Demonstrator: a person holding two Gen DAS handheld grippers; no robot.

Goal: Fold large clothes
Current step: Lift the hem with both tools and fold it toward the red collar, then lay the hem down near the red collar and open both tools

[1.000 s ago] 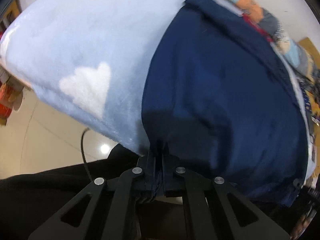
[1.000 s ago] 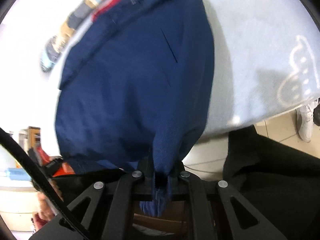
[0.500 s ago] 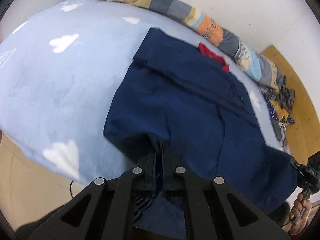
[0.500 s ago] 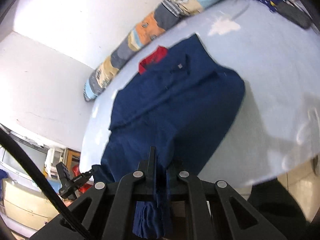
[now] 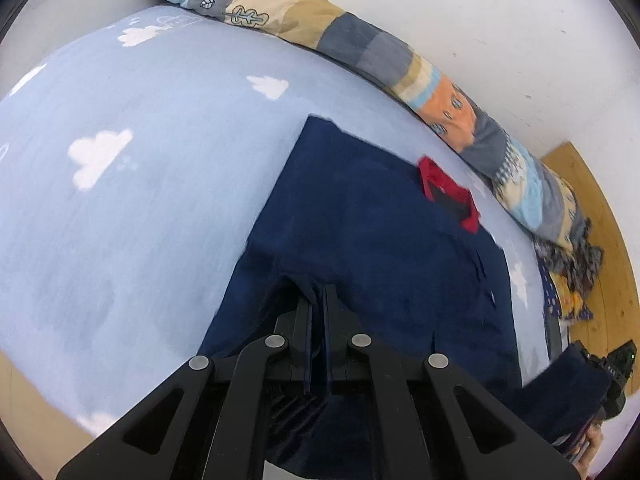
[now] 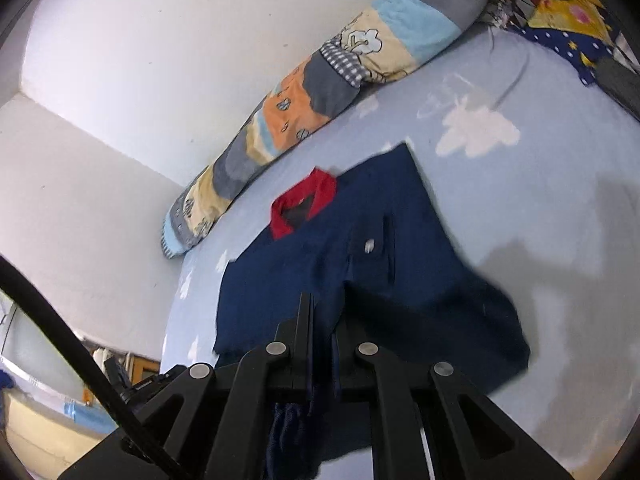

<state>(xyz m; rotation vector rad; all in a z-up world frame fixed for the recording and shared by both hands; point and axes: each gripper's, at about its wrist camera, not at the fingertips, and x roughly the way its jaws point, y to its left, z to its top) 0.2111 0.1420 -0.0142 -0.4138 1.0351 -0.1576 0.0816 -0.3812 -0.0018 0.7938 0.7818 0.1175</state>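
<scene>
Left wrist view, left to right: light blue bedsheet point(image 5: 152, 200) with white cloud prints, navy shirt point(image 5: 380, 248) lying on it with red collar point(image 5: 448, 192) toward the wall, patchwork bolster pillow point(image 5: 360, 44) along the white wall point(image 5: 500, 20), pile of patterned fabric point(image 5: 568, 280) at the far right by a wooden board point(image 5: 600, 220). Left gripper point(image 5: 318, 304) jaws narrow, pinched on a fold of the shirt's near hem, cloth bunched between the fingers. The other gripper's body shows at the right edge with shirt fabric draped by it.

Right wrist view: black cable point(image 6: 72, 352) at left, bolster pillow point(image 6: 320, 92) along the wall, shirt point(image 6: 400, 280) centre on the sheet point(image 6: 540, 200), collar point(image 6: 304, 208) away from camera, near right part rumpled and lifted. Right gripper point(image 6: 324, 320) jaws narrow, clamped on the hem, fabric hanging down between the fingers
</scene>
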